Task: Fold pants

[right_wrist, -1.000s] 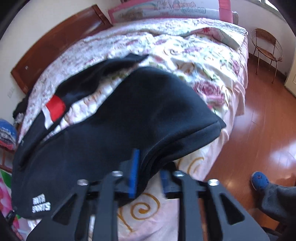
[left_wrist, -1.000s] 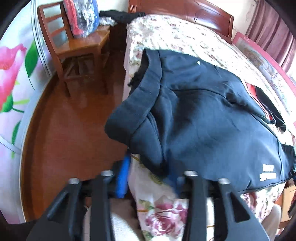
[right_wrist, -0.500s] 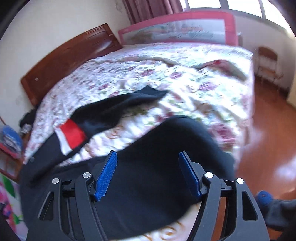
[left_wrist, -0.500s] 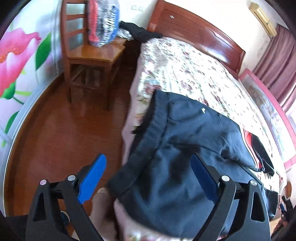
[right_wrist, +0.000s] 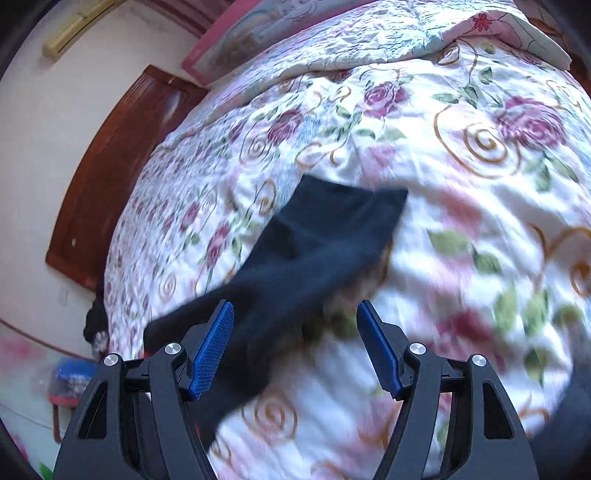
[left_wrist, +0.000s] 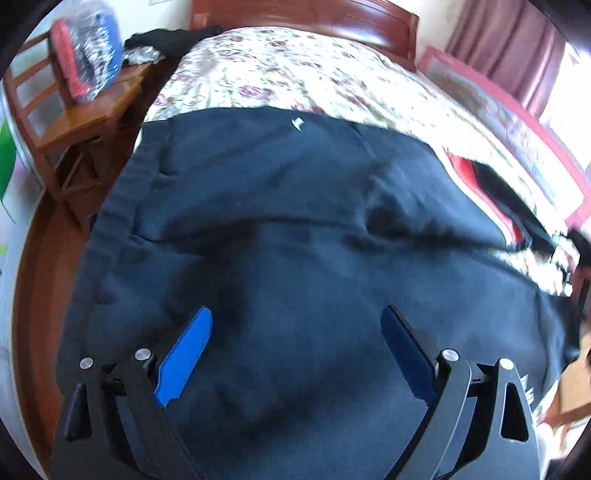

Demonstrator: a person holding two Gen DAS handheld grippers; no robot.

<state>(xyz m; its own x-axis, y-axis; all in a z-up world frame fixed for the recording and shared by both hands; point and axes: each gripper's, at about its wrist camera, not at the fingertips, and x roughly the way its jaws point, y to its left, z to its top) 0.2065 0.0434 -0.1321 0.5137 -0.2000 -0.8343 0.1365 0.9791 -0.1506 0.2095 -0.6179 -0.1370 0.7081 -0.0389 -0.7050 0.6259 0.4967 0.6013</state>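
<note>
The dark navy pants (left_wrist: 295, 229) lie spread across the floral bed (left_wrist: 280, 70), waistband at the left edge. My left gripper (left_wrist: 295, 332) is open and empty, hovering close over the upper part of the pants. In the right wrist view a pant leg end (right_wrist: 325, 236) lies on the floral quilt (right_wrist: 480, 147). My right gripper (right_wrist: 295, 332) is open and empty, just above that leg's lower part, with the cuff ahead of the fingers. A red and white patch (left_wrist: 465, 170) shows on dark cloth beyond the pants.
A wooden chair (left_wrist: 74, 122) with a bagged bundle (left_wrist: 88, 62) stands left of the bed on the wood floor. The wooden headboard (left_wrist: 306, 14) is at the far end. A pink-framed board (left_wrist: 517, 122) lines the bed's far side.
Both grippers were shut on the pants' edge a second ago, opened half a second ago, and have since moved forward over the bed. The right view now faces the pant leg end.
</note>
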